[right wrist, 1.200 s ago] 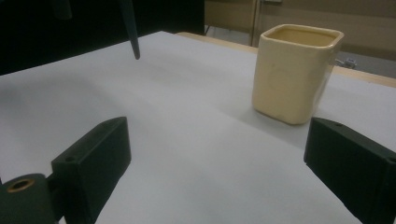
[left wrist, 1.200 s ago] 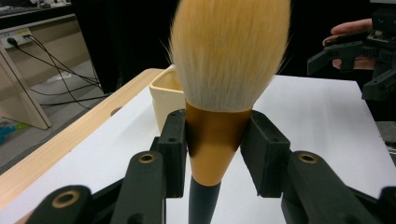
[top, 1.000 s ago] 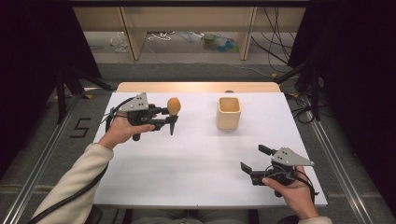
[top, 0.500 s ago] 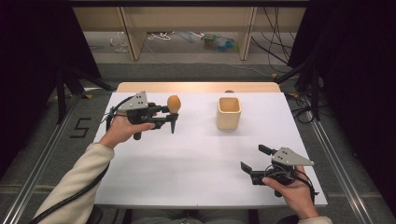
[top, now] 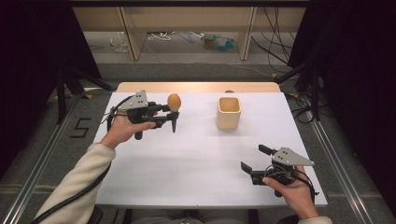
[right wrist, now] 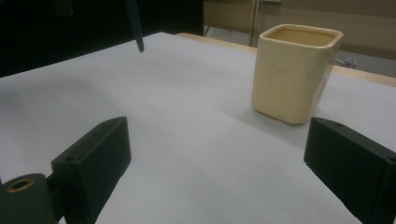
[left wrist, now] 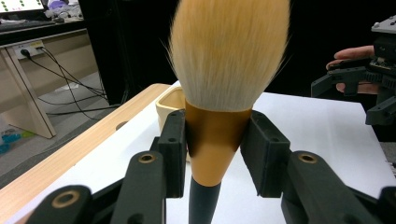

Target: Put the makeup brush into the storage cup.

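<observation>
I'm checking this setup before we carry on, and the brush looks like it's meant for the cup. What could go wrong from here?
The left gripper holds the brush by its tapered gold collar, so it might slip down between the jaws. The cup stands free on the table and looks light; a handle tip catching its rim could tip it. The right gripper is open and away from the cup, not steadying it.

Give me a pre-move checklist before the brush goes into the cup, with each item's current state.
1. Left claw shut on the gold ferrule of the fluffy tan makeup brush: ok.
2. Brush upright, bristles up, dark handle down: ok.
3. Cream square ceramic cup upright, mouth open: ok.
4. Cup empty inside: cannot tell.
5. White tabletop between brush and cup free of obstacles: ok.
6. Right claw open, away from the cup: ok.
</observation>
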`<state>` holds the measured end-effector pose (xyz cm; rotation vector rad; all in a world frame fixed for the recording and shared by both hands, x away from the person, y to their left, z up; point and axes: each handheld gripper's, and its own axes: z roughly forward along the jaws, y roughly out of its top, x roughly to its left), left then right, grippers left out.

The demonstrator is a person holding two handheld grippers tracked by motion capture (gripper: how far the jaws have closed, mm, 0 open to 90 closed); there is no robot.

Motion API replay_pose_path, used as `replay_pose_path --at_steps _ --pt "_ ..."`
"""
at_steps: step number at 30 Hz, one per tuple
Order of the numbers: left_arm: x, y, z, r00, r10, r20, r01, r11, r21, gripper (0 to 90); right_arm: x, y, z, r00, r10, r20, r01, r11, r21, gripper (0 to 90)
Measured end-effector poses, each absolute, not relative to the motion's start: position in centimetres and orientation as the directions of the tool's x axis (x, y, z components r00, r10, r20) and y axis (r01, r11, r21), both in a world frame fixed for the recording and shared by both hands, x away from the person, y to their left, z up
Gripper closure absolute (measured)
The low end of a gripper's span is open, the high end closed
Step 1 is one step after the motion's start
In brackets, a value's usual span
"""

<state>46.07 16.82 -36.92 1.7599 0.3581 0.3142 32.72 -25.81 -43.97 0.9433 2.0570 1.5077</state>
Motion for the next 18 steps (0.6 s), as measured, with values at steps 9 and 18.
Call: replay_pose_path --at_steps 9,18 --pt "46.06 16.73 -36.87 0.912 0.41 0.021 0.065 -0.194 0.979 62.3 32.66 -25.85 -43.9 -0.676 0.735 0.052 0.275 0.186 0.943 8.2" --pt "46.09 16.65 -36.61 0.911 0.412 0.018 0.063 -0.181 0.981 62.3 32.63 -25.91 -43.86 -0.675 0.736 0.053 0.277 0.186 0.943 8.1"
